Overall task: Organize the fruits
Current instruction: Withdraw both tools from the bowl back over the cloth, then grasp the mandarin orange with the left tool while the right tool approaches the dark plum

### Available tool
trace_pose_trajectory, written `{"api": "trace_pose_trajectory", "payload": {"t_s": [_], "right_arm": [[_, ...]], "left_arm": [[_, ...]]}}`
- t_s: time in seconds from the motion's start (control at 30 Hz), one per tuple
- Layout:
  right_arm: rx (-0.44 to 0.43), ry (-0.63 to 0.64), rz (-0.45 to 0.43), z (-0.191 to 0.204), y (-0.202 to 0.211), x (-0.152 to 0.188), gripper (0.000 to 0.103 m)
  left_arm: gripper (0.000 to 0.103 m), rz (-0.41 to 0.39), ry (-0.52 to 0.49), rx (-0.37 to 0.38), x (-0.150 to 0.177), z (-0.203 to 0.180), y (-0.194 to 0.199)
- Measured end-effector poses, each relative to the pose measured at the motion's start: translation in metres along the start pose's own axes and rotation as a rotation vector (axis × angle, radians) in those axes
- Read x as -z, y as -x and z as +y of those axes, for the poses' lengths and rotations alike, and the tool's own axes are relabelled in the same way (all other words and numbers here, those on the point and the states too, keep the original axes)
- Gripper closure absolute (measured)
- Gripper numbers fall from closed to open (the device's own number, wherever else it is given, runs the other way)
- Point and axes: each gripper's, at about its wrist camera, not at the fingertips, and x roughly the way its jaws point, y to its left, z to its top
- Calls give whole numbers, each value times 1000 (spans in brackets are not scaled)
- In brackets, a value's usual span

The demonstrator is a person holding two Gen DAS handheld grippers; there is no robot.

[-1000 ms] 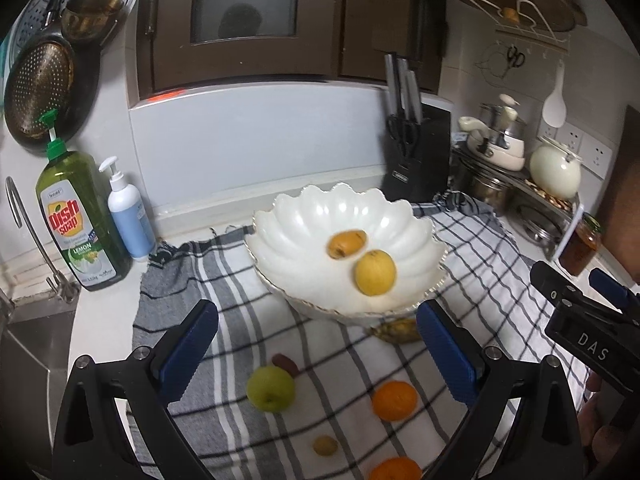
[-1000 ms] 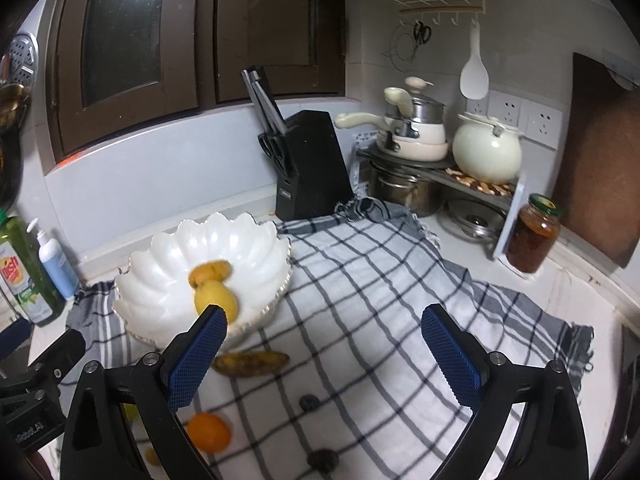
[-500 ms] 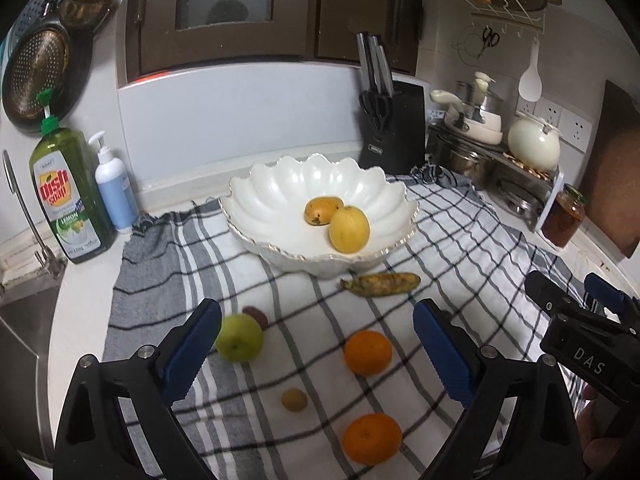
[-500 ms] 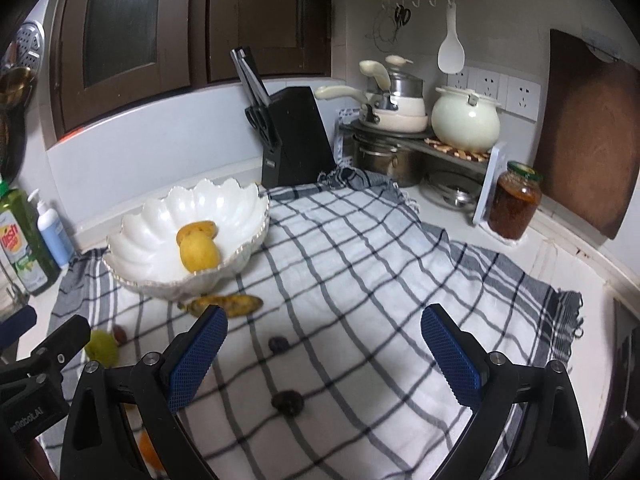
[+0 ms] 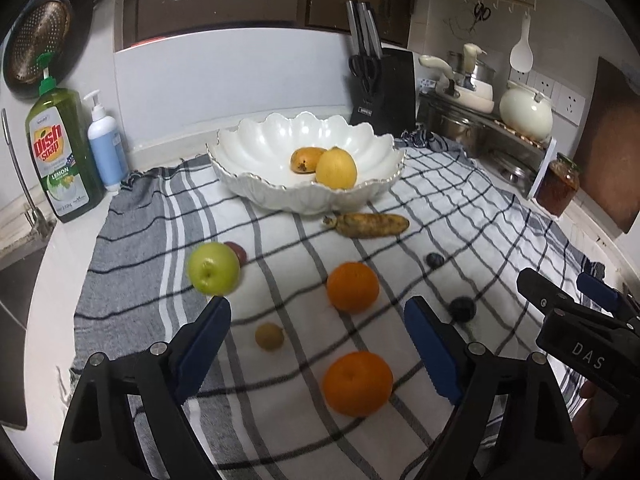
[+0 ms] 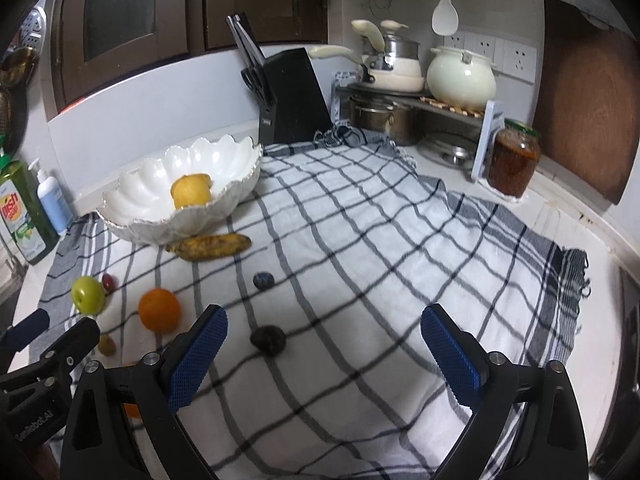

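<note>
Bare checked cloth (image 6: 400, 240) right of bowl (image 6: 132, 204), fruit scattered left, jar (image 6: 514, 162) at far edge

A green dish soap bottle (image 5: 64, 152) and a white-and-blue pump bottle (image 5: 105, 142) stand far left of the claw. Ahead, a black knife block (image 5: 382, 86) sits by the wall. Far right stands a brown jar (image 5: 558, 185), behind it a cream pot (image 5: 526, 112).

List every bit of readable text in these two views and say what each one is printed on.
"Dish soap" and "LEMON": green dish soap bottle.
"DAS": body of the right gripper, seen from the left wrist view.
Too blurred or small to read: the fine print on the dish soap bottle, the white lettering on the left gripper, the small plate on the knife block, and the label on the blue pump bottle.
</note>
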Motion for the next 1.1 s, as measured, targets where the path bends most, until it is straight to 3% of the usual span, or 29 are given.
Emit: {"api": "trace_pose_trajectory", "payload": {"t_s": [0.53, 1.1], "right_arm": [[-19, -5, 62, -12, -17, 29, 5], [-22, -18, 99, -17, -33, 36, 5]], "left_arm": [[22, 80, -7, -6, 31, -11, -25], [39, 132, -12, 22, 43, -18, -45]]}}
